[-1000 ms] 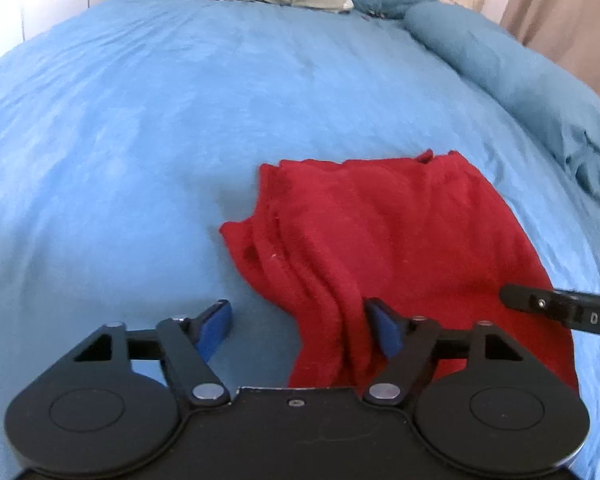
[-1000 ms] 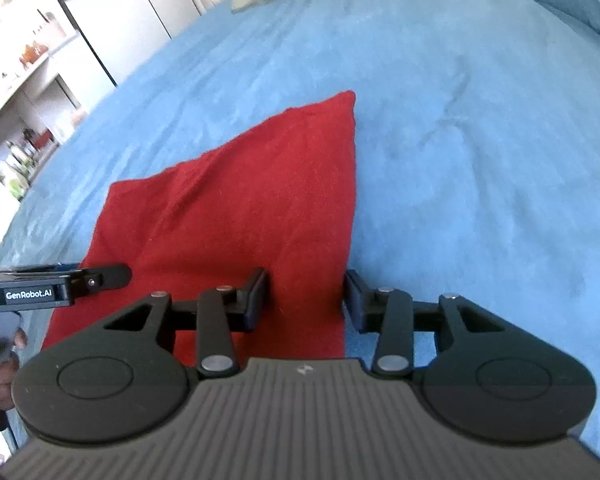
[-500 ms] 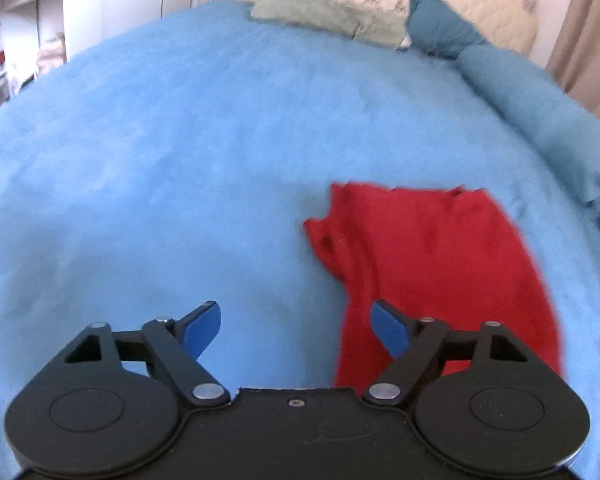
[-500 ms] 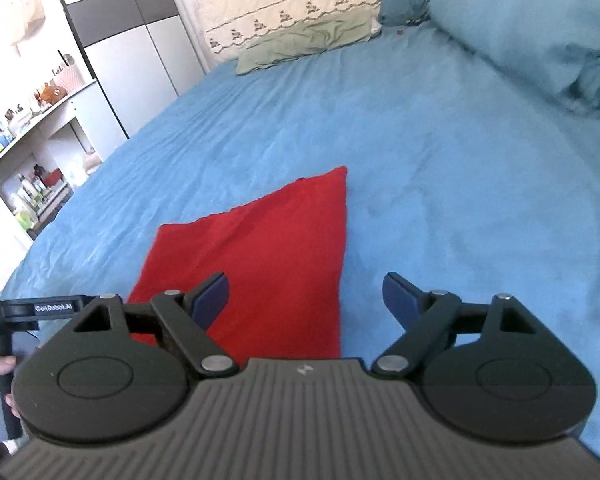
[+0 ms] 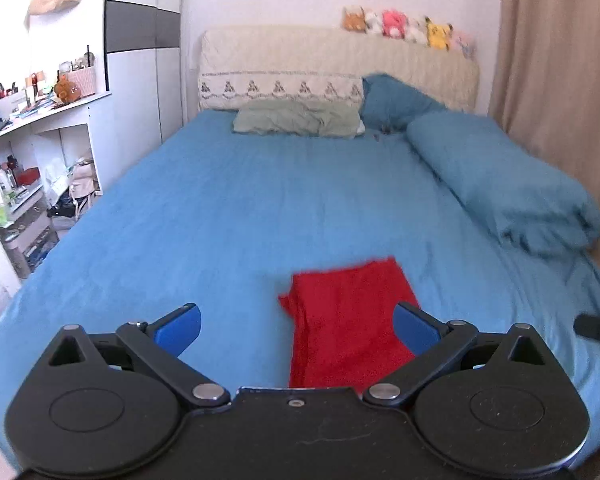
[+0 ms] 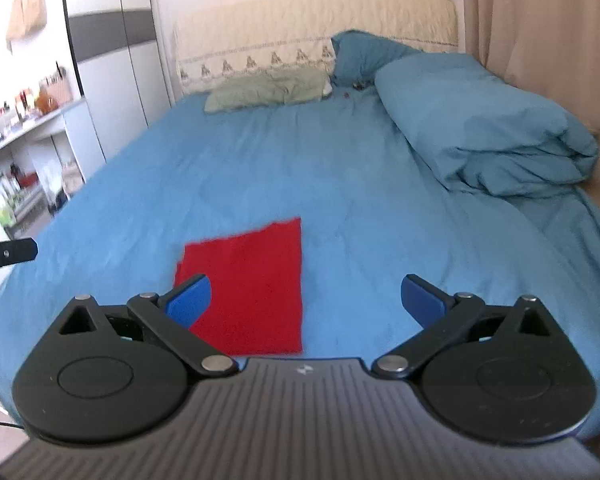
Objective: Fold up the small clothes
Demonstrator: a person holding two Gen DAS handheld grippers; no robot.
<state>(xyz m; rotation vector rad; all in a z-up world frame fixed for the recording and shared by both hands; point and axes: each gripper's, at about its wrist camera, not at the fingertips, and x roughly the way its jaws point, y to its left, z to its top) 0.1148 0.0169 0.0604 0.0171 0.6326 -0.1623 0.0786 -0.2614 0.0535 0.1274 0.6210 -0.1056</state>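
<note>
Red garment (image 5: 346,320) is seen folded flat on the blue bed (image 5: 228,216), near its front edge. Left gripper (image 5: 298,326) and right gripper (image 6: 305,300), angled downward, are held above it, jaws just spread wide, nothing between.

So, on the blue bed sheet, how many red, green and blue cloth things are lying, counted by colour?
Red: 1, the folded garment
Green: 1, the green pillow
Blue: 2, the blue pillow and the rolled duvet
Total: 4
</note>
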